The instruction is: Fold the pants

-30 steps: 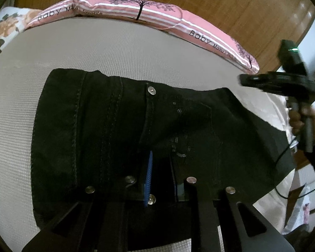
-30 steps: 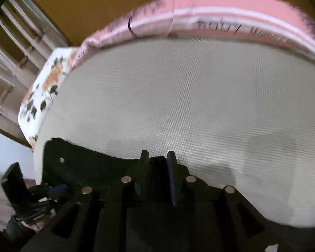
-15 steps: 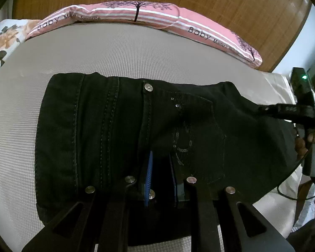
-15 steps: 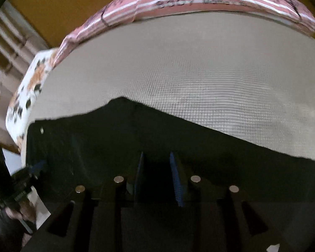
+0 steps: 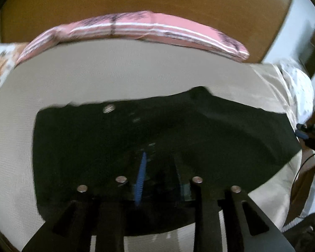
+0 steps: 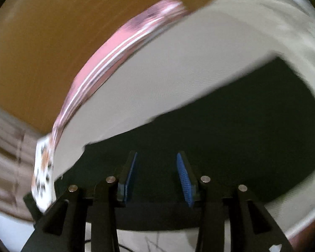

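- While my left gripper (image 5: 159, 174) was opening above them, the black pants (image 5: 199, 138) lay folded on the bed (image 5: 115, 67), filling the frame's lower middle.
- My right gripper (image 6: 156, 175) was opening too, nothing pinched.

Left gripper (image 5: 159, 174): matte black plastic frame, two angular struts with triangular cut-outs, four round silver pins across the top. Inner pad (image 5: 141, 178) blue and ribbed; the other barely shows.

Right gripper (image 6: 156, 175): same black frame, same four silver pins, triangular cut-outs. Both pads (image 6: 183, 178) blue, finely ribbed, backed by black fingers.
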Demonstrator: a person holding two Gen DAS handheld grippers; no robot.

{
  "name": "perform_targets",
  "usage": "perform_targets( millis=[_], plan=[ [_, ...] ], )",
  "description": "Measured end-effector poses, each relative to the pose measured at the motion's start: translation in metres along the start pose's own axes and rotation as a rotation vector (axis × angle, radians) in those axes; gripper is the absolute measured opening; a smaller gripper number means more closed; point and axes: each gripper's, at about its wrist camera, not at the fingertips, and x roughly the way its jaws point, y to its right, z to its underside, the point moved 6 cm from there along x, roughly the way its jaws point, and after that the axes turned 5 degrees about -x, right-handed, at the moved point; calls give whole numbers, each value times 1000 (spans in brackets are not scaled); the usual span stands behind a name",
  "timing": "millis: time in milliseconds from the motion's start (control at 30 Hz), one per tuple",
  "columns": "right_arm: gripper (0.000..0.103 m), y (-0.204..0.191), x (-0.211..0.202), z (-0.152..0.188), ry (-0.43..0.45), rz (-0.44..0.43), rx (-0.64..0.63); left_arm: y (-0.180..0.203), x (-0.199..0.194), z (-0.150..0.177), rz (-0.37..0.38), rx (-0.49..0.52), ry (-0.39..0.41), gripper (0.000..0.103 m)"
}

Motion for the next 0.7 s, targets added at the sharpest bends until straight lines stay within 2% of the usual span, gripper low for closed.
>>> perform_targets(
  millis=[133,300,467,700],
  plan=[
    [37,73,-38,11,69,79,155,41,7,-12,63,86,-14,37],
    [37,136,-61,19,130,80,311,98,31,-25,142,182,-68,38],
    [37,161,-54,23,132,65,371,144,58,-24,192,239,-137,39],
    [37,167,-40,10,164,52,364,175,83,-11,206,283,-202,39]
  ],
)
